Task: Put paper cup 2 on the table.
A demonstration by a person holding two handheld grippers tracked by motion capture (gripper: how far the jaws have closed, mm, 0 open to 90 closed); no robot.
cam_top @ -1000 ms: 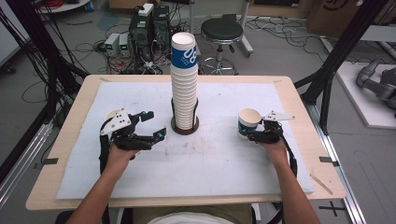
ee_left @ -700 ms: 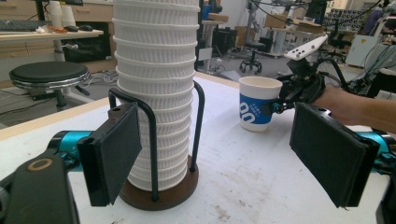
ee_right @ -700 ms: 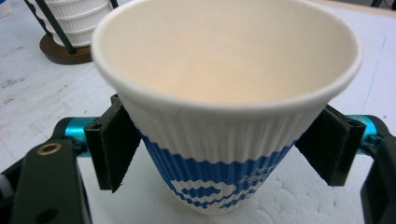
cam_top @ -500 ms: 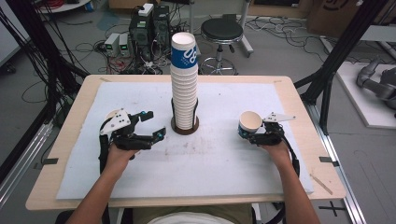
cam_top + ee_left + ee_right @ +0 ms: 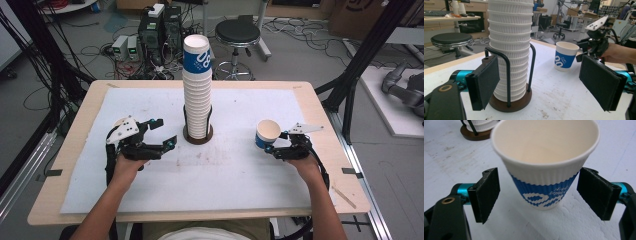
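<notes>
A workshop floor strewn with cables, a computer tower and a black stool (image 5: 237,31) lies behind a wooden bench (image 5: 70,150) topped with a white mat (image 5: 220,175). At the mat's middle stands the stack (image 5: 197,90), a tall column of ribbed white paper cups nested in a wire holder on a round brown base (image 5: 198,135), the top cup showing a blue band. The left claw (image 5: 162,134) rests on the mat left of the stack, near its base but apart from it, with its jaws spread and nothing between the pads; in the left gripper view the stack rises just beyond its left pad. A single cup (image 5: 267,133), white with a blue printed band, stands upright on the mat to the right of the stack, well apart from it. The right claw (image 5: 274,142) sits at that cup, on the side away from the stack. Its jaws have just been opening, and in the right gripper view the cup (image 5: 544,165) stands between the two black pads with a gap showing on each side, so the claw is open and seems not to touch it, though the cup's near wall hides the lowest part of the pads. The cup's inside is plain and cream-white.
</notes>
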